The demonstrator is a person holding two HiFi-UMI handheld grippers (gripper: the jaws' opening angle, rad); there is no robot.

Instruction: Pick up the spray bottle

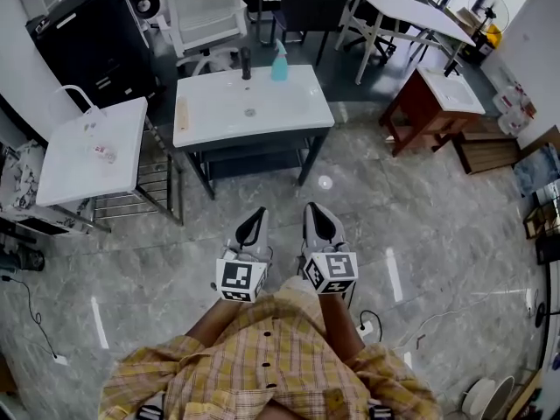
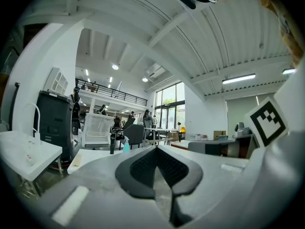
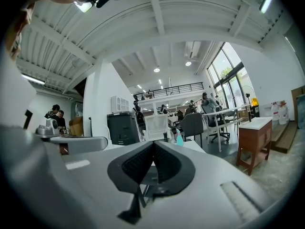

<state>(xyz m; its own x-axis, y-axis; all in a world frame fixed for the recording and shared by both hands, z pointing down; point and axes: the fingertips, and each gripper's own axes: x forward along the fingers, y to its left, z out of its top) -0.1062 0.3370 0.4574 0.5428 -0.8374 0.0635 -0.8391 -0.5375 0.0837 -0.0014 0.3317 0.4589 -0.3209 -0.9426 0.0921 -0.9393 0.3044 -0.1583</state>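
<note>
A teal spray bottle [image 1: 279,62] stands upright at the back edge of a white washbasin stand [image 1: 210,112], beside a black faucet [image 1: 246,63]. The same bottle shows small and far off in the left gripper view [image 2: 126,144] and in the right gripper view [image 3: 179,138]. My left gripper [image 1: 255,217] and right gripper [image 1: 317,212] hang side by side over the marble floor, well short of the stand and pointing level toward it. Both are shut, the pads meeting at the tips with nothing between them, as the left gripper [image 2: 156,149] and right gripper [image 3: 153,144] views show.
A second white basin [image 1: 87,147] on a metal frame stands at the left, a brown wooden vanity [image 1: 420,112] at the right. Behind are a black cabinet [image 1: 92,38], a white chair [image 1: 206,11], a dark chair [image 1: 311,11] and a white table [image 1: 411,11]. A power strip [image 1: 363,326] lies by my feet.
</note>
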